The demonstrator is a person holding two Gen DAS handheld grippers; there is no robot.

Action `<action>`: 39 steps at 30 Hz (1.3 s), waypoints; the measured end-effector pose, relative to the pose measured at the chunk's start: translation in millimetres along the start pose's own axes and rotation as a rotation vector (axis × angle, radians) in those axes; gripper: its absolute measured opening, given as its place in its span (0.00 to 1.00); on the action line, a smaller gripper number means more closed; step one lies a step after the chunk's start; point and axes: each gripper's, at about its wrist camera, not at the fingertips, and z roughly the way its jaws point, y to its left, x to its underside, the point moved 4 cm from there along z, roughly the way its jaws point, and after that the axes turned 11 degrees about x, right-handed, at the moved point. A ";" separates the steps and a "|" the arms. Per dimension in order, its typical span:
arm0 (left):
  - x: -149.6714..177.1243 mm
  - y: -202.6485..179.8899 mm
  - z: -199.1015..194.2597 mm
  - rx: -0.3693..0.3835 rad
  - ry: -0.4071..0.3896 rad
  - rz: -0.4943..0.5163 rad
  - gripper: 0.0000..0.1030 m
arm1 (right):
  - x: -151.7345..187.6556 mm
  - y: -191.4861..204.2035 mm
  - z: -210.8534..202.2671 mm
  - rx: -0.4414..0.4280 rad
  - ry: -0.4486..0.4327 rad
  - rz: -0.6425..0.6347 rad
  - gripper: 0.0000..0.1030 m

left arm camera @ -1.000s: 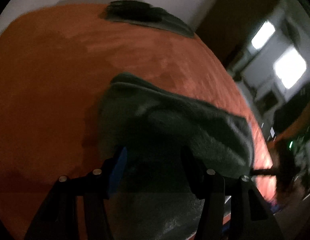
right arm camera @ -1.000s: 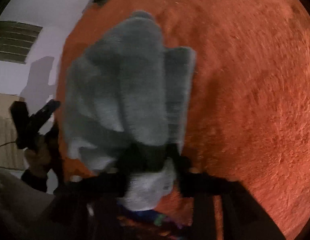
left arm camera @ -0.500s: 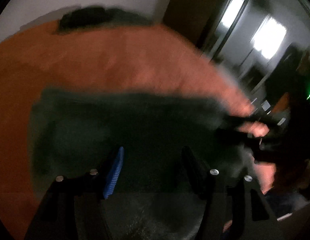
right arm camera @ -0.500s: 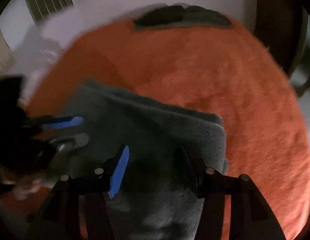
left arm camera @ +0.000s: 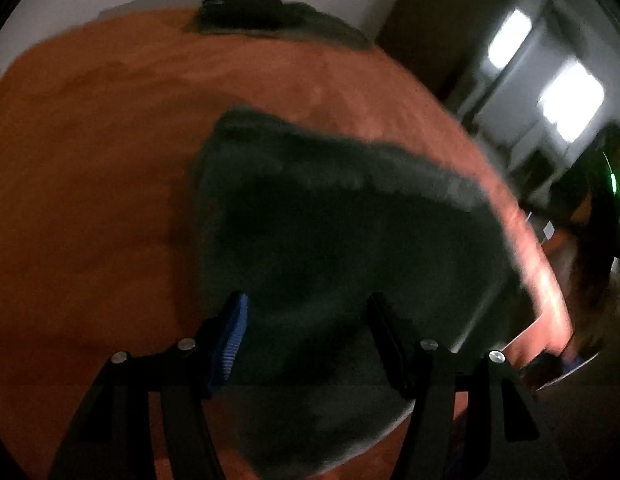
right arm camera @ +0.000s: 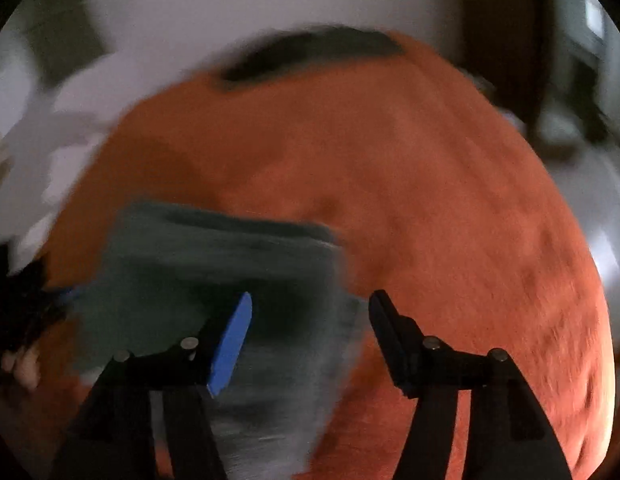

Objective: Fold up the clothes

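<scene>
Dark grey garment (left arm camera: 350, 240) on plain orange blanket (left arm camera: 89, 200) (fuzzy); black fingers (right arm camera: 390, 328), one blue-padded.

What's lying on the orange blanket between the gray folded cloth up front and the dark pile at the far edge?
Nothing: in both wrist views, only bare orange blanket separates the gray folded cloth from the dark pile.

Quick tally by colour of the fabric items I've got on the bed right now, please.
Grey folded fleece garment, near the grippers: 1
Dark garment pile at the far edge of the blanket, too blurred to separate: 1
Orange blanket underneath: 1
Total: 3
</scene>
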 end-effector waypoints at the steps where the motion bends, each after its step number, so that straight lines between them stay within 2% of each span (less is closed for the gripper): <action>1: 0.9 -1.7 3.8 0.014 0.015 0.000 0.61 | 1.3 20.7 -5.0 -0.068 0.000 -0.074 0.59; 3: 4.4 -4.6 14.0 0.038 0.058 0.002 0.61 | 17.9 57.5 -7.4 -0.144 0.019 -0.221 0.59; 5: 11.5 6.3 27.0 -0.023 0.092 0.007 0.61 | 40.6 85.0 -3.0 -0.142 0.048 -0.368 0.59; 7: 15.9 20.9 33.8 -0.054 0.100 -0.020 0.63 | 60.4 95.6 12.3 -0.071 0.095 -0.489 0.59; 9: 17.8 34.5 33.1 -0.050 0.090 -0.086 0.63 | 79.8 80.6 18.6 0.029 0.131 -0.538 0.58; 11: 18.5 41.1 26.8 -0.062 0.091 -0.127 0.63 | 89.9 62.0 19.7 0.061 0.178 -0.503 0.62; 13: 18.3 47.2 22.4 -0.107 0.088 -0.128 0.63 | 94.5 40.5 19.3 0.083 0.235 -0.435 0.74; 16: 15.8 53.5 13.0 -0.135 0.088 -0.166 0.63 | 92.4 22.0 16.1 0.067 0.270 -0.357 0.76; 20: -8.4 22.8 3.2 -0.080 0.021 -0.079 0.63 | 68.6 28.1 -2.1 -0.017 0.189 -0.297 0.76; 22: -14.6 0.2 9.8 -0.033 0.014 -0.019 0.63 | 58.3 36.0 -9.4 -0.053 0.128 -0.277 0.76; 23: -16.2 -10.4 16.2 -0.009 0.017 0.011 0.63 | 53.8 40.3 -0.6 -0.055 0.127 -0.279 0.76; 25: -13.2 -15.3 33.2 -0.020 0.063 0.043 0.63 | 52.6 45.3 16.9 -0.046 0.137 -0.296 0.67; 26: -11.3 -16.9 41.9 -0.028 0.088 0.058 0.63 | 66.7 40.5 23.4 -0.017 0.175 -0.331 0.45; 27: -9.1 -12.3 43.0 -0.041 0.096 0.051 0.63 | 80.8 35.5 27.5 0.016 0.222 -0.368 0.36; 29: -4.6 -0.2 41.3 -0.067 0.101 0.026 0.63 | 101.4 23.6 29.3 0.029 0.290 -0.378 0.36; 31: -10.5 3.7 33.0 -0.081 0.086 0.044 0.63 | 114.3 6.8 27.5 0.030 0.361 -0.347 0.36; 34: -26.5 1.1 27.7 -0.073 0.060 0.079 0.63 | 111.1 -10.6 25.5 0.093 0.395 -0.353 0.35; 35: -32.9 -1.5 30.8 -0.059 0.050 0.088 0.63 | 102.0 -12.3 23.5 0.090 0.376 -0.342 0.35; 39: -50.7 -19.1 42.3 -0.013 0.027 0.120 0.63 | 36.8 9.4 19.7 -0.032 0.194 -0.257 0.36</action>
